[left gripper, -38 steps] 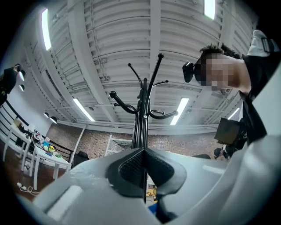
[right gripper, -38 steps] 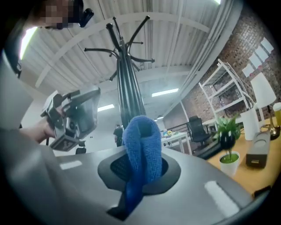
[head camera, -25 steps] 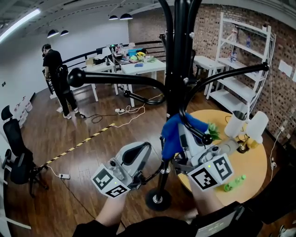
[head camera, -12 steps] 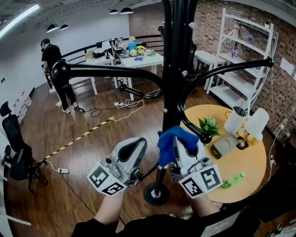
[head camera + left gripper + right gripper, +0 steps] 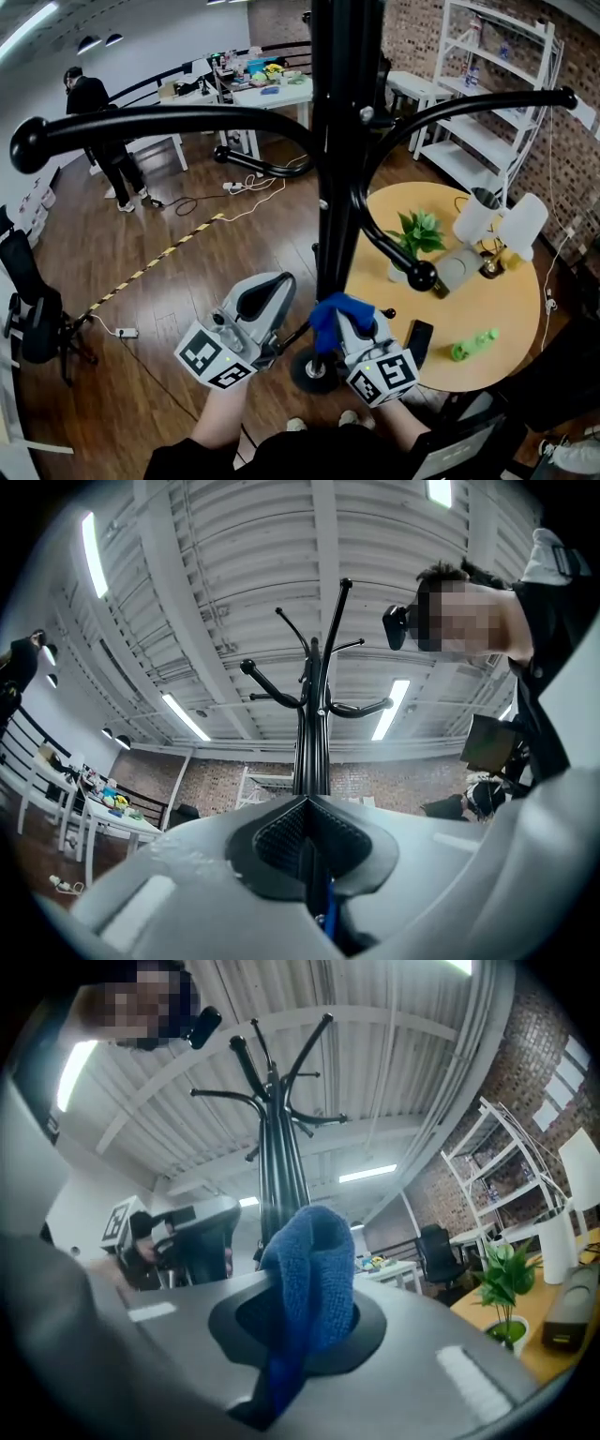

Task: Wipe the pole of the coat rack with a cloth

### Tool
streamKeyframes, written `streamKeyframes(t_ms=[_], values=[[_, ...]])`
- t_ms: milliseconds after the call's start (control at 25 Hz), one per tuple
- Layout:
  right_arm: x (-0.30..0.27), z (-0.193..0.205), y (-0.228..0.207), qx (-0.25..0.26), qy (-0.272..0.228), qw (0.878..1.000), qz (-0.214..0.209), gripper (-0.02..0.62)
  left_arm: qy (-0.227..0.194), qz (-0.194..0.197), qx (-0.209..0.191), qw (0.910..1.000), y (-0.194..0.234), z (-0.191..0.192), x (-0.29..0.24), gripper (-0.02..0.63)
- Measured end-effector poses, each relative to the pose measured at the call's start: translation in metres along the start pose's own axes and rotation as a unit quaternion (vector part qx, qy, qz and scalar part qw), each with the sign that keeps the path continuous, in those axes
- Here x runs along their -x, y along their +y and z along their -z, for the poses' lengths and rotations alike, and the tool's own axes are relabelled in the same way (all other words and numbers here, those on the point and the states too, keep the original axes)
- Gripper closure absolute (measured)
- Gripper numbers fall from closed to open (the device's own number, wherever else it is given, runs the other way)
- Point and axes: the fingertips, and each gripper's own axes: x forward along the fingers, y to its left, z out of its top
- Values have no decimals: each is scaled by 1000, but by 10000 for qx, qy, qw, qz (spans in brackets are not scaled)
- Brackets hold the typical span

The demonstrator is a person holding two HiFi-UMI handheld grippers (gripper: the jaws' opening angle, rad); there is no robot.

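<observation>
The black coat rack pole (image 5: 337,159) rises through the middle of the head view from its round base (image 5: 314,372). My right gripper (image 5: 349,330) is shut on a blue cloth (image 5: 330,314), which presses against the pole low down, just above the base. In the right gripper view the cloth (image 5: 314,1279) bulges out between the jaws, with the pole (image 5: 277,1176) behind it. My left gripper (image 5: 281,336) sits left of the pole at the same height. Its jaws are shut on the pole (image 5: 312,733), which stands straight up from between the pads.
A round wooden table (image 5: 511,314) stands right of the rack with a potted plant (image 5: 417,232), white cups (image 5: 473,217), a green toy (image 5: 472,344) and a dark phone (image 5: 418,339). White shelving (image 5: 487,103) lines the brick wall. A person (image 5: 94,122) stands far left, near an office chair (image 5: 28,319).
My right gripper has slid the blue cloth down the pole, from about table height to just above the base. The left gripper has stayed by the pole's lower part.
</observation>
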Motion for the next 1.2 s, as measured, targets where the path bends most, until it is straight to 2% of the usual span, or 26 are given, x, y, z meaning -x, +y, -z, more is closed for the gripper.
streamKeyframes(t_ms=[280,400,480,600,760,880,1040,1120,1200], values=[[17,90,-23,-143,1106,9934,264,574,194,-84,9,9998,-1,14,-2,603],[21,100,-27,-242,1346,9901,310,574,207,-113,18,9997,-2,14,-2,603],[18,94,-19,-193,1307,9910,222,574,206,-144,4,9997,0,15,0,603],[9,55,6,9,819,9966,-33,574,170,-199,-53,9996,3,11,2,603],[-8,-32,21,169,-133,9993,-307,574,142,-287,-193,9993,4,4,4,603],[-19,-100,34,187,-809,9946,-627,574,81,-327,-282,9990,4,-2,6,603],[-29,-180,50,330,-1567,9821,-996,574,-19,-324,-410,9986,1,-12,7,603],[-32,-210,56,445,-1794,9768,-1081,574,-73,-364,-469,9982,-1,-17,10,603],[-34,-222,59,518,-1840,9756,-1077,572,-131,-402,-499,9979,-2,-22,13,603]])
